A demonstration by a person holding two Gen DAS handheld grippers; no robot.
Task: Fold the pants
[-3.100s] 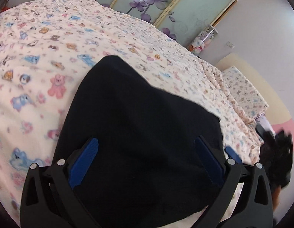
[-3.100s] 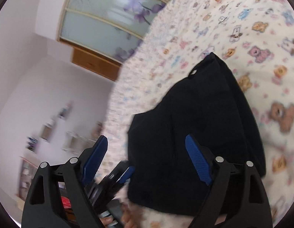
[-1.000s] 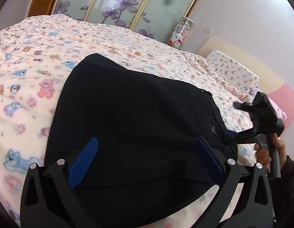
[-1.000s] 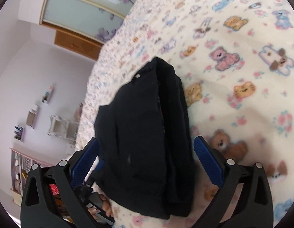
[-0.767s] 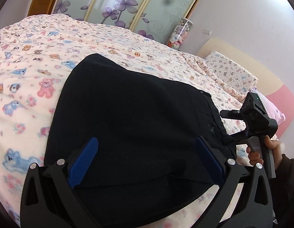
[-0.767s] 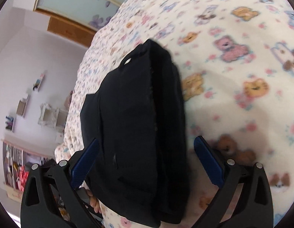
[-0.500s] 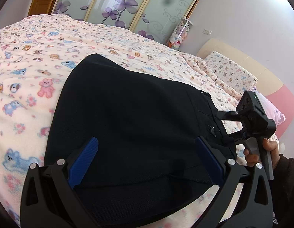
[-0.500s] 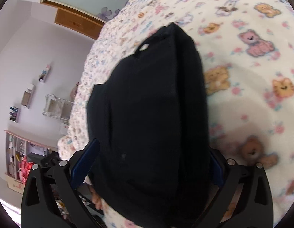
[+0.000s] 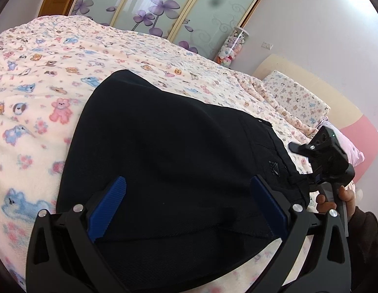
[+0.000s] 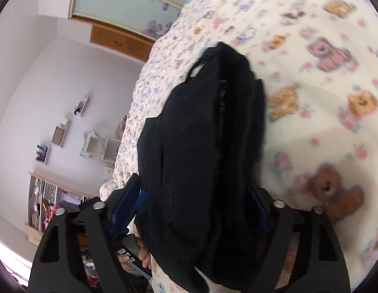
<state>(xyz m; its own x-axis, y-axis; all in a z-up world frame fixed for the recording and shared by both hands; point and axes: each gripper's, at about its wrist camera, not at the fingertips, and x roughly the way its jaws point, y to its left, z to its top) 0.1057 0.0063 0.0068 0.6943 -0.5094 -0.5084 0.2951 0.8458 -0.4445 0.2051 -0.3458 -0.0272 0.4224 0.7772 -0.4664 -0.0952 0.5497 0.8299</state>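
Note:
The black pants [image 9: 179,146] lie folded in a thick bundle on the bed's animal-print blanket [image 9: 42,92]. My left gripper [image 9: 189,195] hovers over the near end of the bundle, open wide, with the fabric under both blue pads and nothing pinched. My right gripper [image 10: 194,205] straddles the waistband end of the pants [image 10: 208,146]. Its jaws are closing with the bundle filling the gap between them, and the right pad is partly hidden by cloth. In the left wrist view the right gripper [image 9: 308,163] is at the bundle's right edge, held by a hand [image 9: 335,197].
A pillow [image 9: 294,97] and a pink headboard [image 9: 360,146] lie at the far right. Sliding doors with purple flowers [image 9: 164,7] stand behind the bed. The blanket spreads left and beyond the pants. Shelves [image 10: 59,131] and the bed's edge show in the right wrist view.
My right gripper came in over the waistband end until the bundle sat between its jaws, which have narrowed. The left gripper and the pants stayed put.

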